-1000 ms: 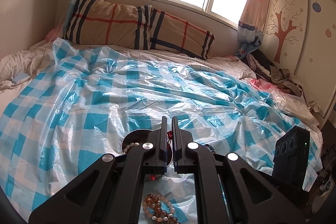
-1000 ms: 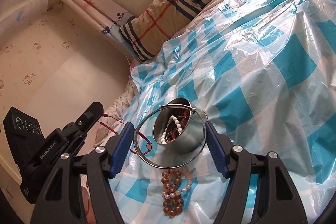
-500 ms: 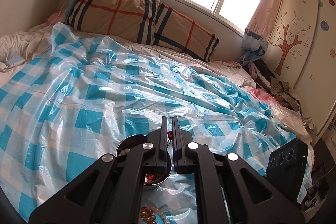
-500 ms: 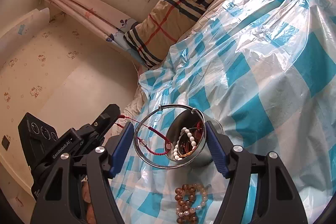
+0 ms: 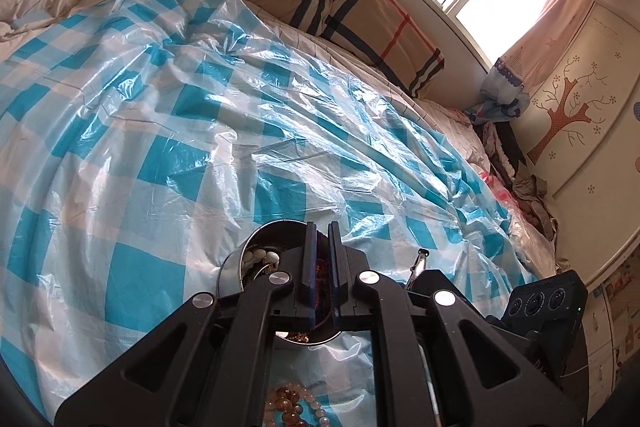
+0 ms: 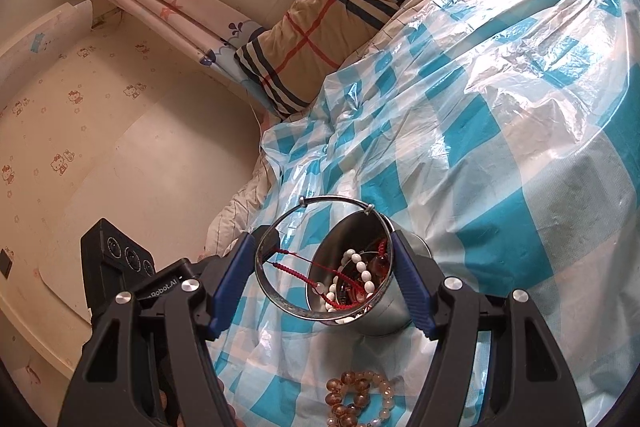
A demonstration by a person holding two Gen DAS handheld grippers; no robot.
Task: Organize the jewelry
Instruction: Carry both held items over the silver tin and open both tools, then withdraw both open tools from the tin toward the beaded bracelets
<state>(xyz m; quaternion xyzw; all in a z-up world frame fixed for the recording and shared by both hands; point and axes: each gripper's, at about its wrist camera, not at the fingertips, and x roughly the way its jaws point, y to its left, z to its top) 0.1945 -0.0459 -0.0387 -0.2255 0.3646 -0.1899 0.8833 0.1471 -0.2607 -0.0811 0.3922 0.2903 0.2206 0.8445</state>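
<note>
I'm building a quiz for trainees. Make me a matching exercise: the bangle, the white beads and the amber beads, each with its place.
Things:
1 bangle
2 white beads
3 amber beads

Places:
A in the cup
B on the sheet
C held by the right gripper

Pairs: 1-C, 2-A, 3-B

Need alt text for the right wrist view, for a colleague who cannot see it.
The right gripper holds a silver bangle between its fingers, just above a tilted metal cup of beads. The left gripper feeds a red cord into it; amber bracelets lie nearby.
</note>
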